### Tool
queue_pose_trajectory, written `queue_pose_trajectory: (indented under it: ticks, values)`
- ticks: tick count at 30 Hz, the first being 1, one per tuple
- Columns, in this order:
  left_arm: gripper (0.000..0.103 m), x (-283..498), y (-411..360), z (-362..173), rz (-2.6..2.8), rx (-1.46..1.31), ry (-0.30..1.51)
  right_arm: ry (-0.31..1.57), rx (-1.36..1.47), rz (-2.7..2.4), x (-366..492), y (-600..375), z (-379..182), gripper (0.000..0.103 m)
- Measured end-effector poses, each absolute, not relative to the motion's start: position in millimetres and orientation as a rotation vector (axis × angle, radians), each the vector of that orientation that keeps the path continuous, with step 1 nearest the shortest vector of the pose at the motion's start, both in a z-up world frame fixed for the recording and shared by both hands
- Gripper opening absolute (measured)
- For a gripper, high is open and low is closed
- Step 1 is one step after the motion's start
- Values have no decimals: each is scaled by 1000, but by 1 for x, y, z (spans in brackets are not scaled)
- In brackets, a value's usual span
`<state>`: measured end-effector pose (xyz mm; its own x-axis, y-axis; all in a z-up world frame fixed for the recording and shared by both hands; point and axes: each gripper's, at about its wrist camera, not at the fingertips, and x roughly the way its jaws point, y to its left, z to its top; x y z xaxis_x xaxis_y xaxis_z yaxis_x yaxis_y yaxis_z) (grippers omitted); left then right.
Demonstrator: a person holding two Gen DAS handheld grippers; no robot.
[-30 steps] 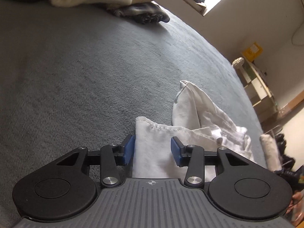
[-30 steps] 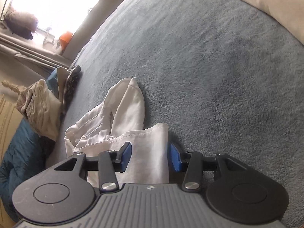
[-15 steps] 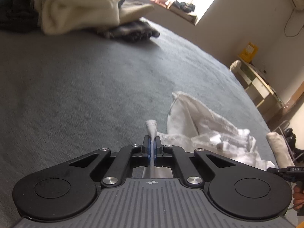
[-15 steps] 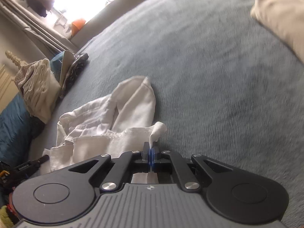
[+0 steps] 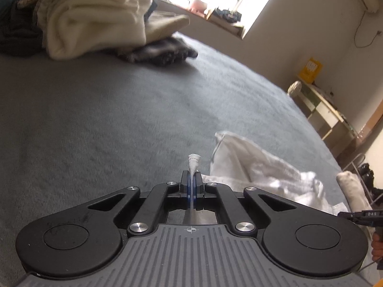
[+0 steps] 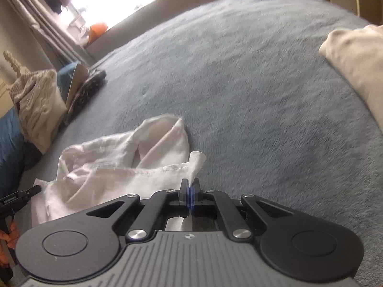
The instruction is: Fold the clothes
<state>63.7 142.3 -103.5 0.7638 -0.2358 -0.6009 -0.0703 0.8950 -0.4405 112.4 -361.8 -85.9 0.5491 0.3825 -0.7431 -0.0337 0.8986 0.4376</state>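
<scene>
Both tongs are pressed together on cloth. From the left wrist view, the left tongs (image 5: pixel 191 181) pinch a corner of the crumpled white cotton garment (image 5: pixel 258 174), and a small twisted tip of fabric stands up just past the blue pads at 12 o'clock. The rest of that garment lies rumpled on the grey fleece bed cover (image 5: pixel 119 110), spreading from the tongs toward 3 o'clock. At 4 o'clock, at the frame's edge, the black tip of the right tongs (image 5: pixel 359 215) shows, with part of a hand (image 5: pixel 377 245) behind it. Far off at 11 o'clock sits a heap of cream knitted blanket (image 5: pixel 95 21), with a dark checked cloth (image 5: pixel 162 52) lying just beside it toward 12 o'clock. A yellow box (image 5: pixel 310 67) stands near the wall at 2 o'clock.

From the right wrist view, the right tongs (image 6: pixel 190 189) are likewise closed on another corner of the white garment (image 6: pixel 119 167), a fold of it rising just above the pads. The garment's bulk lies on the bed cover (image 6: pixel 251 83) from the tongs out toward 9 and 10 o'clock. At 8 o'clock the left tongs (image 6: pixel 21 197) touch the garment's far edge, a hand (image 6: pixel 10 238) below them. A beige pillow (image 6: pixel 356 64) lies at 2 o'clock, well apart from the garment. A pale patterned bundle of fabric (image 6: pixel 36 105) rests at 10 o'clock.
</scene>
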Motion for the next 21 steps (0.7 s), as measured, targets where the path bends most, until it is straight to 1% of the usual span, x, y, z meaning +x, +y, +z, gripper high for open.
queue_pose_trajectory:
  ticks: [2, 3, 4, 5, 6, 10, 12, 15, 17, 21]
  values:
    - [2, 65, 142, -107, -87, -448, 735, 1010, 392, 245, 115, -361, -91, 5]
    - [10, 66, 143, -108, -82, -445, 756, 1031, 387, 230, 116, -361, -93, 13]
    - [18, 67, 144, -109, -68, -449, 772, 1040, 385, 210, 117, -362, -93, 17]
    - [32, 67, 145, -109, -56, -460, 780, 1029, 382, 199, 117, -364, -90, 23]
    - [35, 67, 147, -109, -61, -470, 781, 1001, 366, 188, 116, -366, -83, 30]
    - [38, 65, 150, -108, -85, -489, 786, 871, 281, 262, 115, -357, -48, 36]
    - [41, 66, 149, -108, -100, -486, 793, 857, 223, 384, 122, -333, -38, 44]
    - [44, 68, 143, -110, -124, -475, 815, 860, 101, 581, 136, -286, -30, 45]
    - [46, 70, 139, -112, -134, -466, 826, 882, -8, 683, 147, -245, -33, 45]
    - [46, 73, 136, -113, -153, -452, 836, 948, -158, 825, 166, -183, -48, 45]
